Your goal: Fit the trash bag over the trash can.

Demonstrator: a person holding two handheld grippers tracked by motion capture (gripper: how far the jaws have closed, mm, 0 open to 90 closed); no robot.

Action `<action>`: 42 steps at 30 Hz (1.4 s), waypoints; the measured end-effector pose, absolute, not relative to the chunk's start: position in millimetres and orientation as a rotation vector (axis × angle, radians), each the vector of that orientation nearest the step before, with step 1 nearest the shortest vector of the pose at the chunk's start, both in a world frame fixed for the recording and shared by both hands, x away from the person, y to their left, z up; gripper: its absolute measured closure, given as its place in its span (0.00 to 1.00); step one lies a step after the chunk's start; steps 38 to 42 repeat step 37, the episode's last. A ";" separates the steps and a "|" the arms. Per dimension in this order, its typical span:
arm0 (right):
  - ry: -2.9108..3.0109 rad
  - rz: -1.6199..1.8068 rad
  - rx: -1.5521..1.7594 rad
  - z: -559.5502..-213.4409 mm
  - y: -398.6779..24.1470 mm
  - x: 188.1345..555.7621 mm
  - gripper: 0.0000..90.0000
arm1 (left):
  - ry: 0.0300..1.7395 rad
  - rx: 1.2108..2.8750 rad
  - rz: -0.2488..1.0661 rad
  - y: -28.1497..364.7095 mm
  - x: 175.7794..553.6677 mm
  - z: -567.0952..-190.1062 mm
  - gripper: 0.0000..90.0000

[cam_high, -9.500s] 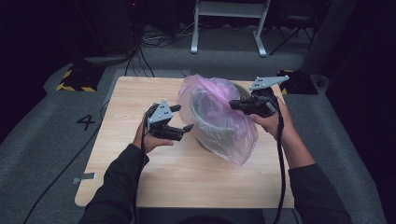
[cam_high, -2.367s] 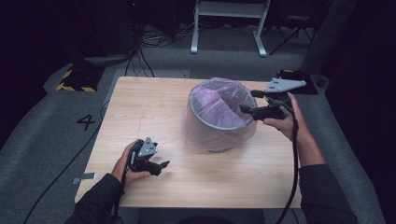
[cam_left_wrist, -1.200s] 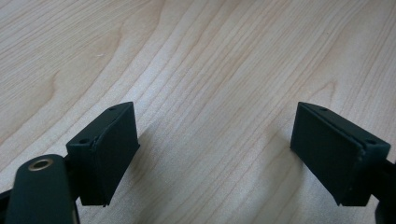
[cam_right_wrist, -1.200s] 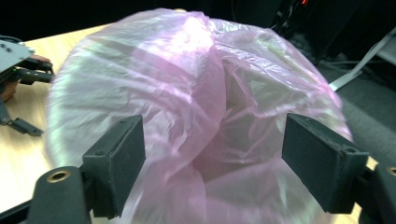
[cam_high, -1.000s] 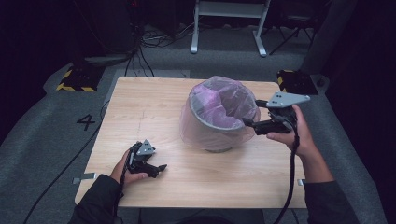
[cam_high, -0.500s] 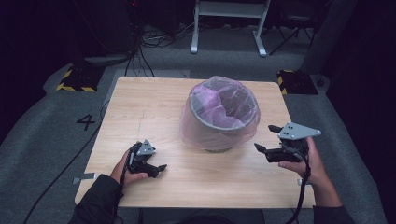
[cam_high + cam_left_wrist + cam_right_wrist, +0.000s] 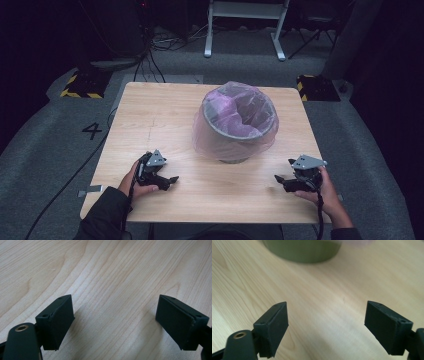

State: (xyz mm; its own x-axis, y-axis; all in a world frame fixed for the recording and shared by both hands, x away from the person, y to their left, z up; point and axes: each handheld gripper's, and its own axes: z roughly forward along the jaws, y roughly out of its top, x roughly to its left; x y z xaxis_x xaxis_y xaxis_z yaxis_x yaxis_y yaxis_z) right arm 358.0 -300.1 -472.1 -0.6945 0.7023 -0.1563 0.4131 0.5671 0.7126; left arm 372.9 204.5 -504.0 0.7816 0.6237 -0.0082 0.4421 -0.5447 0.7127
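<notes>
A grey bin (image 7: 235, 131) lined with a translucent pink bag (image 7: 240, 107) stands upright in the middle of the wooden table (image 7: 160, 115); the bag's edge is folded down over the rim. My left gripper (image 7: 172, 180) rests low over the table's front left, open, with bare wood between its jaws (image 7: 115, 322). My right gripper (image 7: 278, 180) sits low at the front right, open and empty (image 7: 327, 322), pointing left toward the bin's base. The bin's grey wall (image 7: 302, 250) shows blurred at the top of the right gripper view.
The table's front edge (image 7: 210, 220) lies just below both hands. Grey carpet with a painted "4" (image 7: 92, 131) surrounds the table. A yellow-black striped block (image 7: 80, 85) and cables lie at the back left, a white frame (image 7: 245, 20) behind.
My right gripper has left the bin's rim and come down toward me to the table's front right. The left gripper has stayed in place. The bin and bag stand unchanged.
</notes>
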 end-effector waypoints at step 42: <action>2.335 1.004 1.134 -504.0 -319.5 359.6 0.12 | 0.814 2.237 0.331 202.1 376.2 -503.8 0.15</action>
